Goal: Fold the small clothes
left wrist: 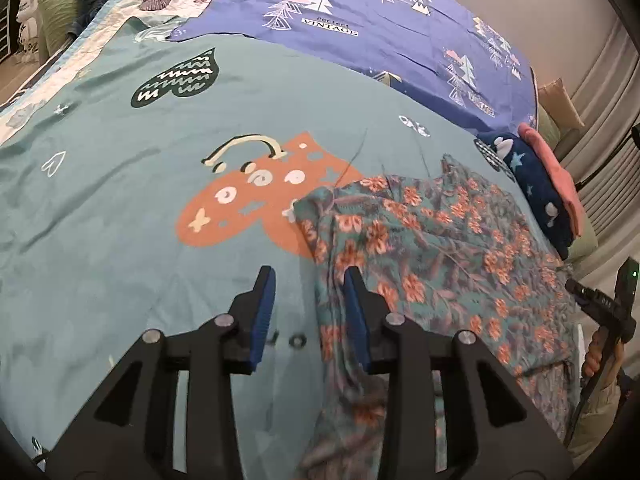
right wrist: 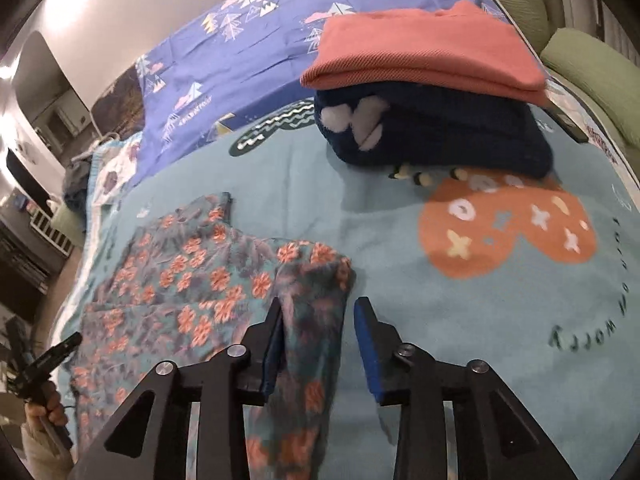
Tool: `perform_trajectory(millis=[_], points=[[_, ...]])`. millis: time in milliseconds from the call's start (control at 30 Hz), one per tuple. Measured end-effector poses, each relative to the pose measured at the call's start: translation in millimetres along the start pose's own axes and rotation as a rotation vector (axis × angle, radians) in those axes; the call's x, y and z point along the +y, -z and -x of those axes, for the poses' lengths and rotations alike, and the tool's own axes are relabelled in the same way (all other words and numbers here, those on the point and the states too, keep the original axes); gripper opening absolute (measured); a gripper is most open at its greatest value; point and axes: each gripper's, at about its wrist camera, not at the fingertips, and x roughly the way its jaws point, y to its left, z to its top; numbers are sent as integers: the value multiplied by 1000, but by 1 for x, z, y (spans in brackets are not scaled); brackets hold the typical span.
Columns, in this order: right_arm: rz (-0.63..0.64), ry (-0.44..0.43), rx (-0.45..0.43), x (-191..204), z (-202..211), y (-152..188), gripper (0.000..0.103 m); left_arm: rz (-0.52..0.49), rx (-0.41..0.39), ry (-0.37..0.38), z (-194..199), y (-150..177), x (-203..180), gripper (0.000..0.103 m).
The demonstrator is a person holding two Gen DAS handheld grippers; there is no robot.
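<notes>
Left wrist view: the left gripper (left wrist: 310, 280) stands with its blue-padded jaws apart, nothing pinched between them; bare teal bed cover (left wrist: 100, 208) shows in the gap, and the right-hand pad sits at the edge of the floral garment (left wrist: 440, 248). That garment fills the lower right of the frame, a thin teal cloth printed with orange flowers and dusky leaves, partly folded, rumpled along its left edge, with a strip trailing down to the bottom of the frame. At the right edge lies a stack: a navy garment (left wrist: 536, 184) with pale stars under a coral garment (left wrist: 552, 168).

In the right wrist view the right gripper (right wrist: 318, 304) also has its jaws apart. A narrow bunched length of the floral cloth runs up between them, lying against the left pad and clear of the right one, so it is not clamped. The rest spreads flat toward the lower left. The stack sits at upper right, well apart from it.
</notes>
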Motion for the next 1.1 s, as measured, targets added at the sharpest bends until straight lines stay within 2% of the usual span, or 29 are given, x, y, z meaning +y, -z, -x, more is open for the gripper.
perform_trajectory(millis=[33,100,167,200,267,333,400,500,600,633,667,767,833,933,1100], points=[[8,-27,6,0,9,7,39,0,0,8,5,4,0,42],[35,-76,19,2,20,22,47,-19,0,18,12,17,-2,55],[113,-105,71,11,23,45,54,-83,37,-53,5,33,-7,56],[153,-76,98,14,22,54,54,-99,38,-67,2,37,-9,59],[210,42,114,17,19,70,54,-85,3,-84,11,42,-9,59],[151,84,93,13,32,73,54,-58,-17,-90,28,44,-11,58],[113,84,47,15,53,78,54,-87,-66,-73,48,50,-20,58],[161,33,15,27,75,94,55,-176,-99,-66,70,69,-33,59],[210,37,65,31,70,115,56,-202,-42,-114,60,84,-30,60],[204,64,82,28,63,118,56,-192,-10,-148,53,91,-25,60],[181,134,105,19,56,125,55,-177,16,-171,49,96,-21,60],[101,107,50,5,76,138,55,-104,9,-101,65,114,-8,60],[94,60,48,3,89,146,55,-110,17,-53,75,127,-4,60],[101,21,55,-1,105,163,55,-161,21,-51,86,146,-5,60],[71,-4,62,-8,130,201,55,-141,26,0,106,174,2,60]])
